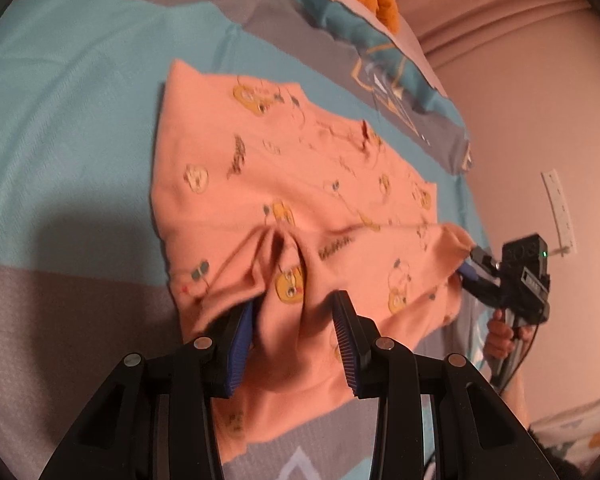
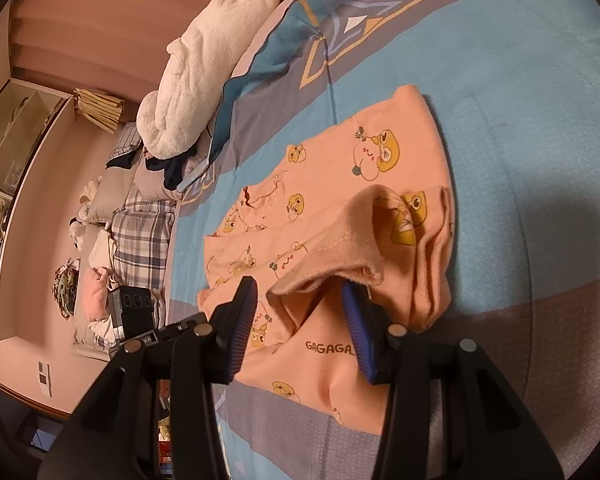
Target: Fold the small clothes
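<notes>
I hold both tongs, left [image 1: 296, 336] and right [image 2: 300, 328], clamped on the garment [image 1: 284, 184] hem, lifting it off the bed [image 1: 60, 120] to fold over.

Left gripper [image 1: 296, 328] tilted downward, black arms spread into a V, blue ribbed pads [image 1: 240, 348] standing apart with pink fabric bunched up between them; contact with the pads unclear (blurred). Right gripper [image 2: 304, 320] also angled down, jaws partly apart, its right-hand pad tucked under a raised fold. From the left wrist view the right gripper sits at far right, a bare hand [image 1: 500, 336] wrapped around its handle, fingertips pinching cloth.
</notes>
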Available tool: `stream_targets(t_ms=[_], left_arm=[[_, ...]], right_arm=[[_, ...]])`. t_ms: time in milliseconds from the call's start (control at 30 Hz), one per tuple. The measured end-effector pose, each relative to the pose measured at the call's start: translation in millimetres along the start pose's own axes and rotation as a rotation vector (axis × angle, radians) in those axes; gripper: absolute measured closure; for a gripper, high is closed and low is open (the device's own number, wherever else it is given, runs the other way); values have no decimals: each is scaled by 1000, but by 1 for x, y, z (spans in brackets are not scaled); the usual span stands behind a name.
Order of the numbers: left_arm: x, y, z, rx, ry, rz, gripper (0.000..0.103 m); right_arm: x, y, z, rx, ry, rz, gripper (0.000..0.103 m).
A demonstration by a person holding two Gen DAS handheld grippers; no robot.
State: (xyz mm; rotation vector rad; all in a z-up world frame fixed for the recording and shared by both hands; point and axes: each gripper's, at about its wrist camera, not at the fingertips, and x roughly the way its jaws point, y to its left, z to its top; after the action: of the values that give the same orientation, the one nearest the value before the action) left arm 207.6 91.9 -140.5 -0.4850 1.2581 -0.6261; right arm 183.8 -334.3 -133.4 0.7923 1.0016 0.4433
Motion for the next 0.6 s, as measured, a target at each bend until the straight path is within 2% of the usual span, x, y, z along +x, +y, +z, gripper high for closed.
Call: stream_targets(t_ms=[200,267,300,400,467,533,600], left_arm=[[-6,2,-18,-25,3,-46,68],[-5,6,-12,-75,-25,-74,81],[-5,6,-10,-90,-37,-90,91],[-7,5,-5,-137,-108,-152,97],[-11,7,-5,-180,-154,-204,99],[-19,12,-4,-263,-223,-311,100],[-27,14,1,-298,-275,-364,100]], right_arm=[[-1,5,-4,-26,2,11,61],[0,6,-3,-31,-5,9,71],[1,7,-3,-31,-12,8,79],[5,8,-2,-35,-26,11,96],[6,10,-1,-43,-38,7,97],[2,12,-1,-45,-63,31,98],[-7,16,2,-43,-104,80,98]])
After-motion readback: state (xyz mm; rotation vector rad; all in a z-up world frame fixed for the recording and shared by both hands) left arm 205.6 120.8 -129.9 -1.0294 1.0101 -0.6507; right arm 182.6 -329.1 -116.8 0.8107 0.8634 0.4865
